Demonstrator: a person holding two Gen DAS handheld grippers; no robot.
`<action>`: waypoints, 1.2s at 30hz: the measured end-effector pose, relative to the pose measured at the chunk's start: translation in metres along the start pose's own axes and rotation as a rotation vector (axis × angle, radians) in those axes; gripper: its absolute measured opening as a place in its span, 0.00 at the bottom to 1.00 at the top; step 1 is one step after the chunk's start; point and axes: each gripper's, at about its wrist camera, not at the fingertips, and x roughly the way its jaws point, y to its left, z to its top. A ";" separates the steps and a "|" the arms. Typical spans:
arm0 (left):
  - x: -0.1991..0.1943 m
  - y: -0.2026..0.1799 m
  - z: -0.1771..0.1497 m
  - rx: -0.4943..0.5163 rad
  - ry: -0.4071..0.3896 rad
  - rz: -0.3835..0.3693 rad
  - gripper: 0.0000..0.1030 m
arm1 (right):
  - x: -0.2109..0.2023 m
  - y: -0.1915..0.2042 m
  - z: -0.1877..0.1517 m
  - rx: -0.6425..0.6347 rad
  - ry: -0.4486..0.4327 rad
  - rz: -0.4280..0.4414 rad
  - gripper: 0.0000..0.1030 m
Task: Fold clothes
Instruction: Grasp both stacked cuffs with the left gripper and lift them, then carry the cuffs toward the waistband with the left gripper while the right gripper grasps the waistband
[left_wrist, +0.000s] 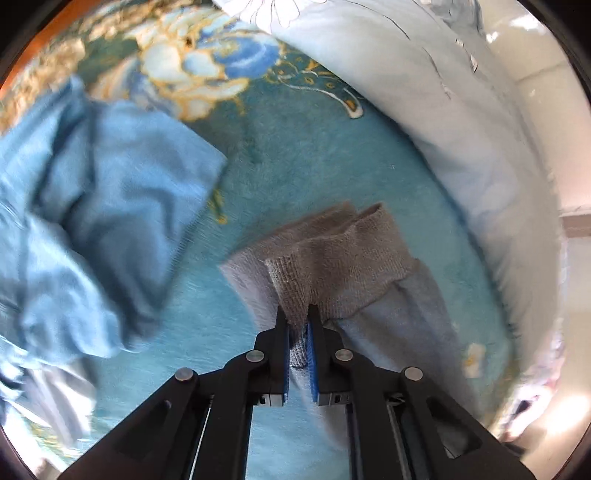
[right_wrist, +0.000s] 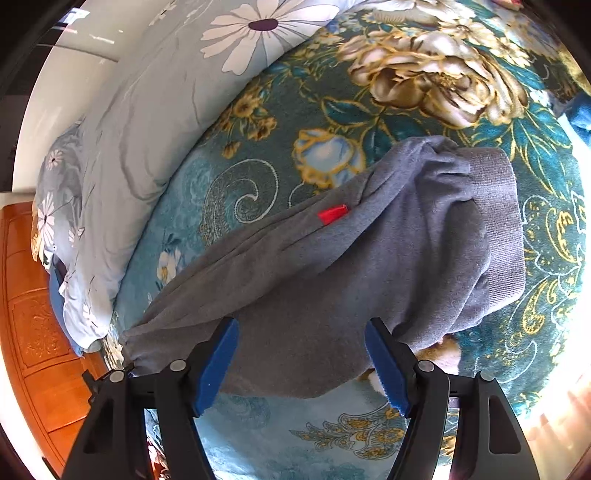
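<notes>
The left gripper (left_wrist: 297, 314) pinches the ribbed cuff (left_wrist: 340, 258) of the grey garment (right_wrist: 332, 280), which lies on the floral blanket (right_wrist: 406, 110) with its long axis running from near left to far right. The right gripper (right_wrist: 301, 363) stands spread, the cloth's near edge lying between its fingers, ungripped.

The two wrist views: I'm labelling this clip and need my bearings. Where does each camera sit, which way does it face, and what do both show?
Left wrist: on the left gripper, looking down along its fingers, shut on the ribbed cuff of the grey garment; a blue garment lies to the left.
Right wrist: on the right gripper, looking down along its open blue-padded fingers at the grey garment with a red tag.
Shared: the grey garment, the teal floral blanket and the pale floral quilt. No hand or sleeve shows.
</notes>
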 end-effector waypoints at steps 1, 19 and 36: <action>-0.002 0.001 -0.002 -0.002 -0.008 -0.021 0.09 | 0.000 0.000 0.000 -0.003 0.001 -0.002 0.72; 0.020 0.032 0.005 -0.038 -0.071 -0.083 0.58 | -0.002 0.024 -0.001 -0.085 0.028 -0.056 0.72; -0.083 0.026 -0.037 -0.140 -0.230 -0.173 0.14 | -0.008 0.039 -0.015 -0.101 0.015 -0.026 0.72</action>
